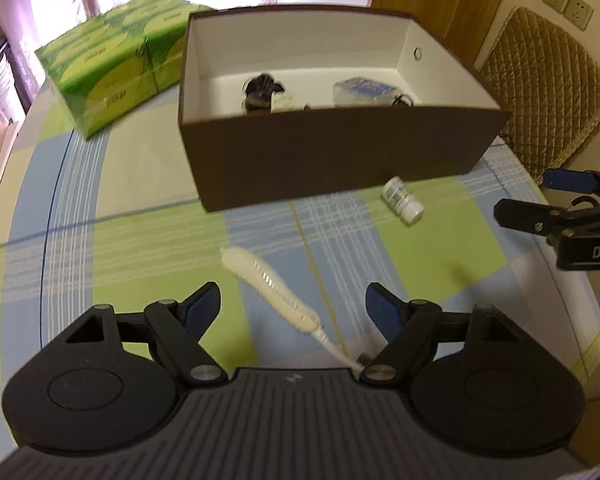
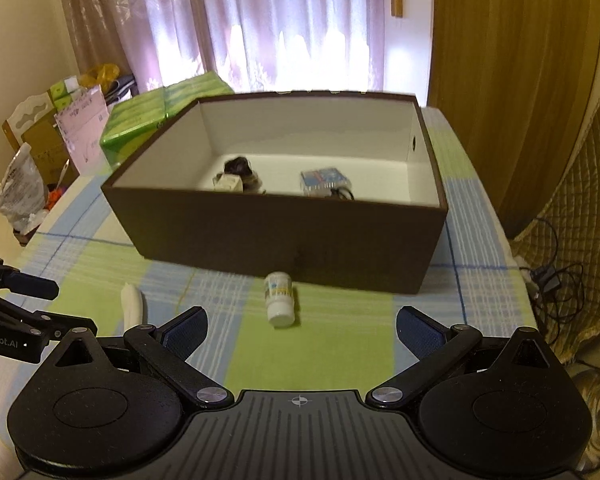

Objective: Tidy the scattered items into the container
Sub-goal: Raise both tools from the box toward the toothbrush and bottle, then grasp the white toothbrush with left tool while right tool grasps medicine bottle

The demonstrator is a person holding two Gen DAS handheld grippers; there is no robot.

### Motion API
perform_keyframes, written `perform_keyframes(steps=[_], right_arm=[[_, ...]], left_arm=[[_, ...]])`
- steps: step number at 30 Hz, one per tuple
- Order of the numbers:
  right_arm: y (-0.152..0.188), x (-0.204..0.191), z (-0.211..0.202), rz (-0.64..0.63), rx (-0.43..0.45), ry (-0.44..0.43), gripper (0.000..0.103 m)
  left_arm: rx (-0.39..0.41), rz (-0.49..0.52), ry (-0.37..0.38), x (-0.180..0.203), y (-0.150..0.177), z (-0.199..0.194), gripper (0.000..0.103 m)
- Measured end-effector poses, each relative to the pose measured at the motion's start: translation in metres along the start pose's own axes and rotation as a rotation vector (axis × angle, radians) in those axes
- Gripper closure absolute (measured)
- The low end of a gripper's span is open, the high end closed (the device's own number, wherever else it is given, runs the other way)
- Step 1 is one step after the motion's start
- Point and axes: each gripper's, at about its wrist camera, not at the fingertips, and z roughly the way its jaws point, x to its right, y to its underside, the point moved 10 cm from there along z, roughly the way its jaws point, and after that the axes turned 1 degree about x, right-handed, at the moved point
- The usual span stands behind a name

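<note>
A dark brown box (image 1: 332,156) (image 2: 284,236) with a white inside stands on the checked tablecloth and holds a dark object (image 1: 260,88) (image 2: 238,168) and a clear blue-topped case (image 1: 364,90) (image 2: 324,180). A cream-white comb (image 1: 268,284) (image 2: 132,304) lies slantwise in front of it. My left gripper (image 1: 294,304) hangs open just above the comb, its pads apart on either side. A small white pill bottle (image 1: 402,200) (image 2: 279,298) lies on its side near the box. My right gripper (image 2: 302,328) is open behind the bottle, touching nothing.
A green tissue pack (image 1: 112,60) (image 2: 160,112) lies left of the box. A quilted chair back (image 1: 548,92) (image 2: 580,200) stands right of the table. Bags and cartons (image 2: 40,168) crowd the far left. The table's rim (image 1: 572,312) curves close on the right.
</note>
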Motion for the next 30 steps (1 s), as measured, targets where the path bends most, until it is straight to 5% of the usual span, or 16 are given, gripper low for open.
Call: perform_keyframes(steps=[18, 30], right_arm=[[0.056, 0.002, 0.010, 0.041, -0.130, -0.011, 0.000], [0.071, 0.004, 0.016, 0.059, -0.177, -0.014, 0.000]], left_arm=[[-0.023, -0.004, 0.035, 0.006, 0.034, 0.024, 0.028], [-0.085, 0.004, 0.041, 0.019, 0.040, 0.053, 0.046]])
